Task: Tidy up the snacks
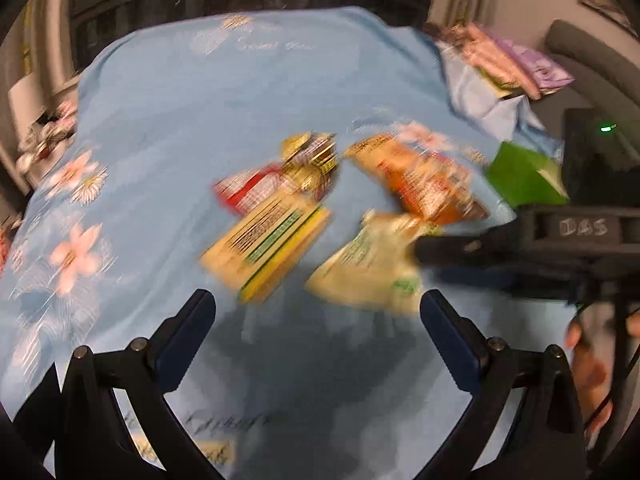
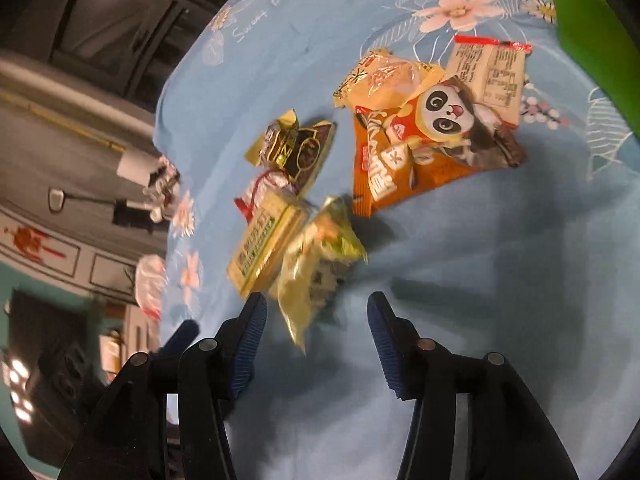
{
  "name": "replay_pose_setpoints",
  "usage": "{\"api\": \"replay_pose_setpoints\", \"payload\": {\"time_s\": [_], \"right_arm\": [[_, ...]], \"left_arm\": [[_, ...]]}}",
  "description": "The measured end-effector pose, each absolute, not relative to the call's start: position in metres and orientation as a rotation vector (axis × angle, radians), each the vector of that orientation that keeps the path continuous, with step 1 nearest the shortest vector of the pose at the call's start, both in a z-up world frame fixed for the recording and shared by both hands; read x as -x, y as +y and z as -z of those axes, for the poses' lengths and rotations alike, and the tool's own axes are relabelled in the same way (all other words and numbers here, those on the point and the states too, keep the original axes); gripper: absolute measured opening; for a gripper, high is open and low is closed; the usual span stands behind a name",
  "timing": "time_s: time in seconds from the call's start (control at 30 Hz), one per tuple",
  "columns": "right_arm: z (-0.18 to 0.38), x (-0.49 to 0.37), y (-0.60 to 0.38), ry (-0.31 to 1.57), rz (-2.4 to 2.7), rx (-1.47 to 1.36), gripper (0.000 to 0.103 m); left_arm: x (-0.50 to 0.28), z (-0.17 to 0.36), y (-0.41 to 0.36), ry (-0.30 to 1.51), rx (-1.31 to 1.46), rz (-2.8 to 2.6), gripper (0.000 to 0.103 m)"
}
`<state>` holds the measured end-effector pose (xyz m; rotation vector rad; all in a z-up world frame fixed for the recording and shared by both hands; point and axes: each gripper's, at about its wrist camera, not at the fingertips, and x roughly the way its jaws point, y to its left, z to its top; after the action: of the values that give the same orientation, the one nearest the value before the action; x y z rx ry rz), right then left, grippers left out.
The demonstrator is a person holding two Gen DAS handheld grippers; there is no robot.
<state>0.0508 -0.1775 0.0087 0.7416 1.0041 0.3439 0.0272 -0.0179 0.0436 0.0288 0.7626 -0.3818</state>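
Note:
Snack packets lie on a blue floral cloth. There are a yellow box, an orange panda bag, a dark gold packet and a red packet. My left gripper is open above the cloth, just short of the yellow box, with nothing between its fingers. A pale yellow-green packet reaches into the gap of my right gripper. That gripper is open, and its pads stand clear of the packet. In the left wrist view a right fingertip overlaps this packet.
A green box sits at the cloth's right side. Pink and purple packets are piled at the far right corner beside a grey chair back. A clear yellow packet and a white label-side packet lie behind the panda bag.

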Motion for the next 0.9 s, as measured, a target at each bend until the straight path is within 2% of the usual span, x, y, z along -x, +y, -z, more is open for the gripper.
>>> {"api": "replay_pose_setpoints", "payload": {"time_s": [0.23,0.37,0.53,0.7,0.73,0.8,0.83,0.9], "right_arm": [[0.007,-0.071,-0.186,1.014,-0.321,-0.854,0.053],[0.015,-0.076,-0.185,1.014,-0.338,-0.911,0.053],[0.016,-0.080,-0.180,0.987,-0.337,-0.895,0.053],[0.017,-0.080,-0.180,0.985,-0.336,-0.908,0.053],[0.017,-0.079,-0.180,0.985,-0.336,-0.908,0.053],[0.017,-0.079,-0.180,0.975,-0.338,-0.900,0.048],[0.017,-0.080,-0.179,0.973,-0.339,-0.888,0.041],[0.018,-0.080,-0.177,0.969,-0.326,-0.861,0.035]], "left_arm": [[-0.042,-0.021,-0.049,0.802,-0.096,0.486,0.102],[-0.056,-0.001,-0.055,0.932,-0.069,0.472,0.099],[-0.058,-0.007,-0.039,0.910,0.034,0.449,0.091],[-0.057,-0.009,-0.031,0.896,0.149,0.425,0.090],[-0.056,-0.009,-0.035,0.895,0.129,0.415,0.087],[-0.053,-0.010,-0.042,0.891,0.094,0.422,0.069],[-0.054,-0.011,-0.043,0.890,0.091,0.423,0.060],[-0.052,-0.011,-0.041,0.883,0.090,0.409,0.057]]}}
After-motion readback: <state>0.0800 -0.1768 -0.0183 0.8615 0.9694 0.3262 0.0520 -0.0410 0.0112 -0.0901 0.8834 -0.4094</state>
